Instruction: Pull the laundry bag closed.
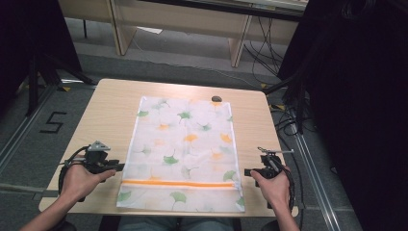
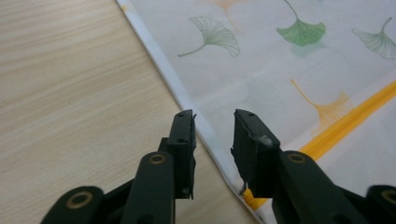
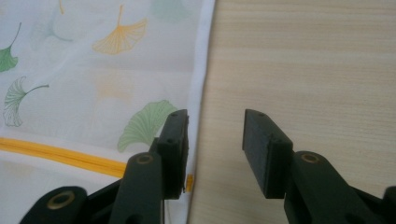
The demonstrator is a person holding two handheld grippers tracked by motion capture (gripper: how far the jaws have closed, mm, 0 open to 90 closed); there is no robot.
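Mesh laundry bag (image 1: 183,154) with green and orange ginkgo leaf print lies flat on the wooden table (image 1: 110,115), long side running away from the person, near end close to the table's near edge. Orange zipper (image 1: 180,183) crosses the bag near that near end, side to side. Left gripper (image 1: 118,167) sits just beside the bag's left edge, level with the zipper line, held in the person's left hand (image 1: 79,179); jaws released, standing apart, nothing pinched. In the left gripper view the bag's white hem (image 2: 187,100) runs diagonally between the two jaws, one jaw over bare table, the other over the bag fabric by the zipper's end (image 2: 252,198); whether the pads touch the cloth, cannot tell. Right gripper (image 1: 247,172) is just beside the bag's right edge, also at zipper level, held in the right hand (image 1: 274,187); jaws likewise released and wide. In the right gripper view one jaw is over the bag's hem (image 3: 201,93) near the orange zipper (image 3: 60,156), the other over bare table wood (image 3: 303,60), no fabric gripped. A small dark object (image 1: 216,98) rests on the table just past the bag's far right corner. Bag looks smooth, slight wrinkles, both near corners flat on the table.
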